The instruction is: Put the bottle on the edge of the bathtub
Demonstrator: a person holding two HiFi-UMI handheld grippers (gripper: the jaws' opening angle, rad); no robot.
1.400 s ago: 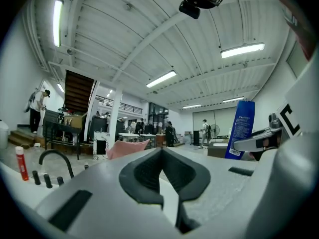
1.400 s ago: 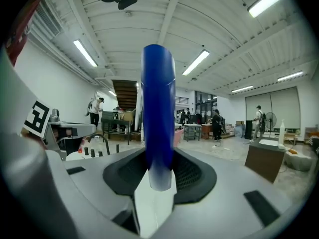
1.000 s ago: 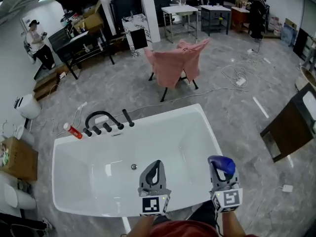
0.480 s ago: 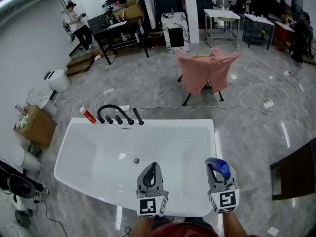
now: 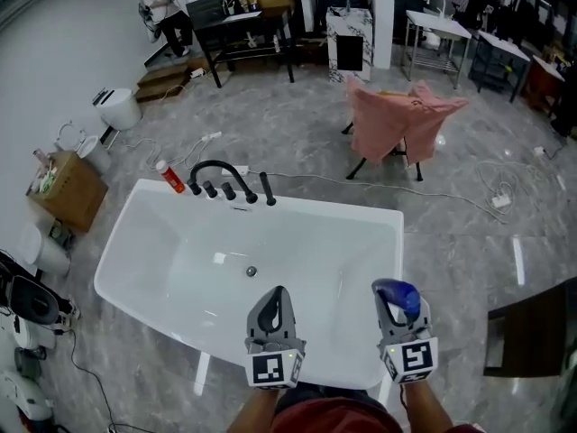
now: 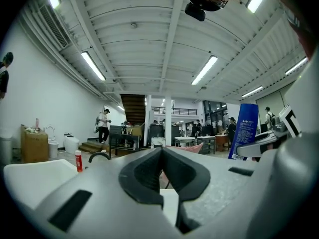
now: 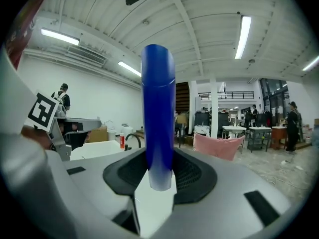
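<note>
Locate the white bathtub (image 5: 306, 242) filling the middle of the head view, dry inside and with a bare rim on the near and right sides. Disregard the pink-draped chair (image 5: 397, 120) on the floor well beyond the far rim. Note the black tap (image 5: 216, 171) on the far-left rim, with a small red tube (image 5: 169, 177) just beside it. Find the left gripper (image 5: 274, 307) above the near rim, jaw tips pressed together with nothing between them, as the left gripper view confirms. Find the right gripper (image 5: 398, 301) level with it, near the near-right corner of the tub, pinching the blue bottle (image 7: 158, 118) close to its lower end. Read the bottle as upright, rising tall above the pads, held in the air and touching nothing but the pads. Treat the pick-up as complete and the placement as not yet done. Remaining, by judgement: carry the bottle over a flat stretch of rim, probably the near or right-hand edge, then lower until the base seats squarely. Spread the jaws and withdraw without brushing the bottle. Guard against tipping on release, given a tall bottle on a narrow rim.
</note>
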